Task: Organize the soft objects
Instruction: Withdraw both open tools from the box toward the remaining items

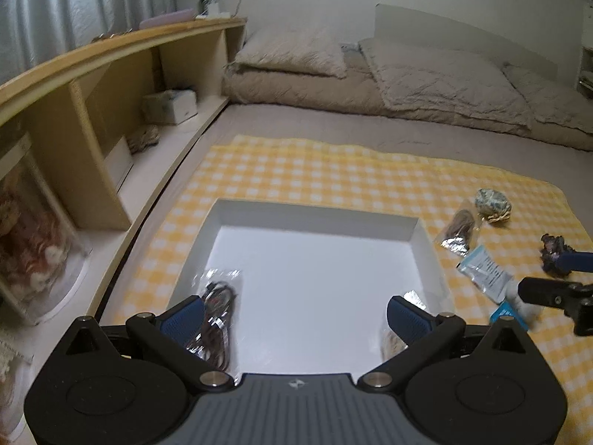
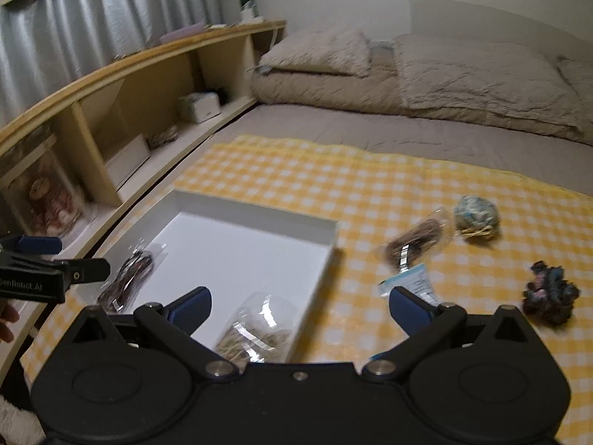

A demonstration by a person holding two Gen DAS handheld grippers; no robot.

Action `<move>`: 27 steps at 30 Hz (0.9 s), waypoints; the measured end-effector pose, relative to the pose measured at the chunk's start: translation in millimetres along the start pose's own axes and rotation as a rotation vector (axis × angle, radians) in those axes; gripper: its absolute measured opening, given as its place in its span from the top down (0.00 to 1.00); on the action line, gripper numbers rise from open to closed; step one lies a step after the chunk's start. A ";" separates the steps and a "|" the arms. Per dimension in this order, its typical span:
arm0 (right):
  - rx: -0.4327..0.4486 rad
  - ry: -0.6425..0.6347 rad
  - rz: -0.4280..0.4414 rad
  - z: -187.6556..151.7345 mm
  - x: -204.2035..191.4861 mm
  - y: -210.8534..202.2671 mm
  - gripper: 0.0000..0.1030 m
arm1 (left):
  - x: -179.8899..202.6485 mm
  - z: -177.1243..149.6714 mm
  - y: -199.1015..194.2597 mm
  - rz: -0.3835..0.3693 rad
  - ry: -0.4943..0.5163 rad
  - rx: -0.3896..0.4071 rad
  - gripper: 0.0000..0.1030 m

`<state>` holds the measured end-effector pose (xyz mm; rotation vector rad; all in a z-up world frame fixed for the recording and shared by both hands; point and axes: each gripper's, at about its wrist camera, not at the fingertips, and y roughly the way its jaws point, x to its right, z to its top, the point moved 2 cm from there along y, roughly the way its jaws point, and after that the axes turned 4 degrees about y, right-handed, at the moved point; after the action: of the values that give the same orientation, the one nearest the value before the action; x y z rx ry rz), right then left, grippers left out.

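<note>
A white box sits on the yellow checked cloth on the bed, with two clear packets of thread inside: a dark one and a pale one partly cut off by the right hand-held gripper. Right of the box lie another packet, a blue-grey yarn ball and a dark tangle, all blurred. Both the right and the left hand-held gripper are spread wide, holding nothing.

Your tray holds two bagged bundles; right of it lie two yarn balls, another bag and a packet.
</note>
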<state>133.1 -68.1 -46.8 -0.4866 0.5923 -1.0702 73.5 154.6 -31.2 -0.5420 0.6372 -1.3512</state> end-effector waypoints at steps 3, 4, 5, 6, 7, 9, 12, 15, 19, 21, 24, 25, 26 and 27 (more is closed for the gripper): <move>0.028 0.025 -0.033 5.8 19.5 -6.8 0.00 | 15.2 7.9 3.4 -0.018 0.007 0.015 0.00; 0.036 0.034 -0.043 7.1 25.8 -8.9 0.00 | 21.0 10.9 4.7 -0.024 0.011 0.019 0.00; 0.044 0.042 -0.054 8.7 32.7 -11.0 0.00 | 27.1 14.0 6.1 -0.031 0.016 0.025 0.00; 0.051 0.051 -0.065 10.2 39.4 -12.8 0.00 | 33.1 16.8 7.7 -0.037 0.022 0.030 0.00; 0.059 0.063 -0.078 11.7 47.3 -15.1 0.00 | 37.6 18.3 9.1 -0.041 0.025 0.032 0.00; 0.073 0.083 -0.099 14.0 61.2 -19.2 0.00 | 48.0 23.3 12.9 -0.054 0.030 0.036 0.00; 0.092 0.113 -0.129 16.1 80.6 -24.8 0.00 | 62.0 29.0 18.5 -0.077 0.032 0.046 0.00; 0.112 0.144 -0.164 18.8 101.8 -29.6 0.00 | 76.5 34.7 24.6 -0.096 0.042 0.061 0.00; 0.130 0.163 -0.210 20.1 123.9 -34.1 0.00 | 94.8 41.5 32.5 -0.112 0.054 0.078 0.00; 0.137 0.173 -0.232 20.6 135.1 -35.4 0.00 | 102.9 45.5 37.7 -0.115 0.055 0.086 0.00; 0.154 0.187 -0.272 22.1 152.6 -35.9 0.00 | 116.4 51.8 45.6 -0.126 0.071 0.116 0.00; 0.162 0.193 -0.286 22.9 159.2 -35.5 0.00 | 120.8 53.4 46.9 -0.131 0.078 0.127 0.00; 0.166 0.199 -0.298 23.8 165.0 -34.3 0.00 | 126.8 55.4 49.3 -0.135 0.089 0.138 0.00; 0.169 0.205 -0.314 24.9 171.5 -32.5 0.00 | 132.4 57.0 51.7 -0.138 0.100 0.146 0.00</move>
<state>188.7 -235.4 -43.8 -0.3299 0.6108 -1.4687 163.2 30.8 -39.8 -0.4084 0.5852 -1.5489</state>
